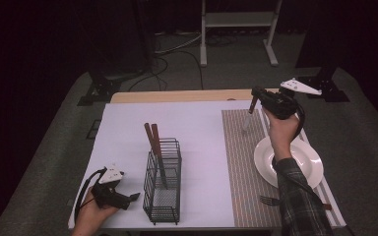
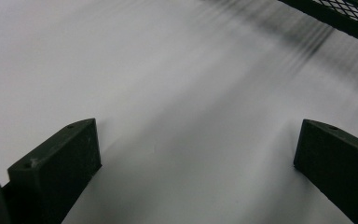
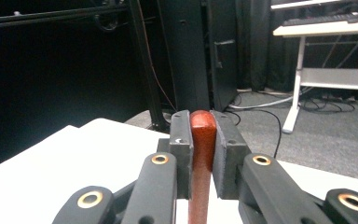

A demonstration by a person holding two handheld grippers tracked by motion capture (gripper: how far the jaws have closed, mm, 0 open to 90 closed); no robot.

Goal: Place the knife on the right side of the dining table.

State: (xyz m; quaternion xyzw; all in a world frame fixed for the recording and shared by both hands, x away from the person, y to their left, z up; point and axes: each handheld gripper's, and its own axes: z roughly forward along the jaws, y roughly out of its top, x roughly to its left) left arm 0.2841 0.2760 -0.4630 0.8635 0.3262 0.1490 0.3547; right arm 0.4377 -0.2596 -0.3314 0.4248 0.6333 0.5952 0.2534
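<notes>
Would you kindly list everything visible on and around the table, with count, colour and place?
Wire caddy: one, black, near-left on the white table cover.
Utensils in caddy: two, brown handles, standing up.
Placemat: one, striped, right side.
Plate: one, white, on the placemat.
Fork: one, metal, near the plate.
Brown-handled utensil: one, gripped above the placemat.
Desk frame: one, white, background floor.
Left tongs: black, open over the cover.
Right tongs: black, shut on the utensil's handle.

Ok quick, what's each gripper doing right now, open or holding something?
Left gripper: open, nothing between the jaws, low over the white table cover.
Right gripper: shut on the wooden handle of a utensil, held above the striped placemat.
</notes>
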